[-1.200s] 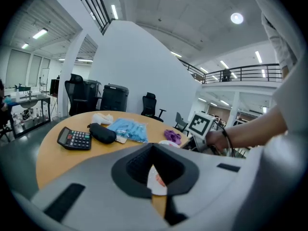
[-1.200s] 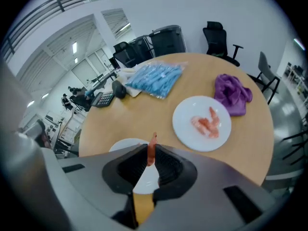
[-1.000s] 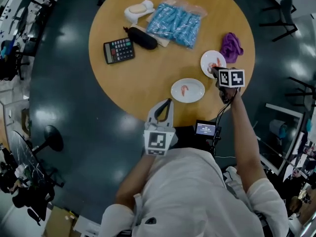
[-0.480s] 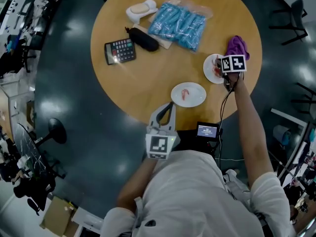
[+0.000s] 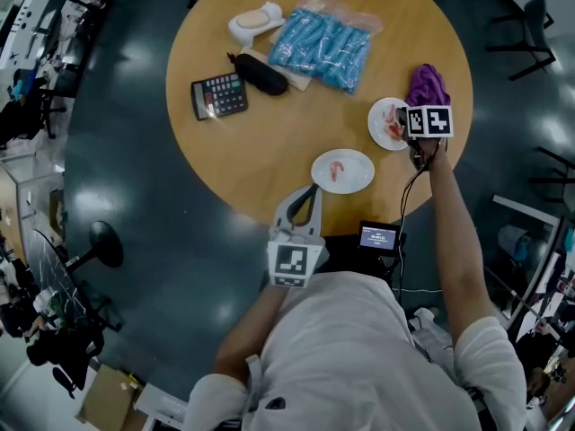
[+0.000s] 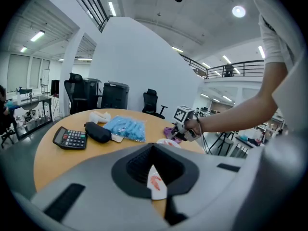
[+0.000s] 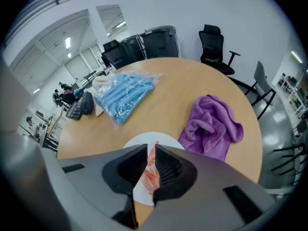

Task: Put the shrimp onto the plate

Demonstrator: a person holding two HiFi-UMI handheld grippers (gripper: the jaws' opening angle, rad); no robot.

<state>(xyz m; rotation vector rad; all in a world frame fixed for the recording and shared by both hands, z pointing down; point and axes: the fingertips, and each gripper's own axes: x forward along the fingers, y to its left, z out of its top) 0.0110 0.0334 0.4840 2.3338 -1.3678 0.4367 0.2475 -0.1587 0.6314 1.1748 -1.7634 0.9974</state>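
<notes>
Two white plates sit near the table's front edge. The nearer plate (image 5: 342,171) carries one pink shrimp (image 5: 336,169). My right gripper (image 5: 402,126) hangs over the right-hand plate (image 5: 383,124). In the right gripper view a second shrimp (image 7: 152,174) stands in the narrow gap of that gripper (image 7: 150,150), above the plate (image 7: 137,142). Its jaws have just been opening, and a sliver of plate shows beside the shrimp. My left gripper (image 5: 304,206) rests shut and empty at the table's near edge, pointing at the nearer plate (image 6: 157,191).
A purple cloth (image 5: 428,84) lies just beyond the right-hand plate. Farther back are a bag of blue items (image 5: 322,45), a black case (image 5: 261,72), a calculator (image 5: 218,96) and a white object (image 5: 255,20). A small screen (image 5: 377,237) hangs below the table edge.
My right gripper has shifted from beside the right-hand plate to over it and sunk slightly. The left gripper has stayed where it was.
</notes>
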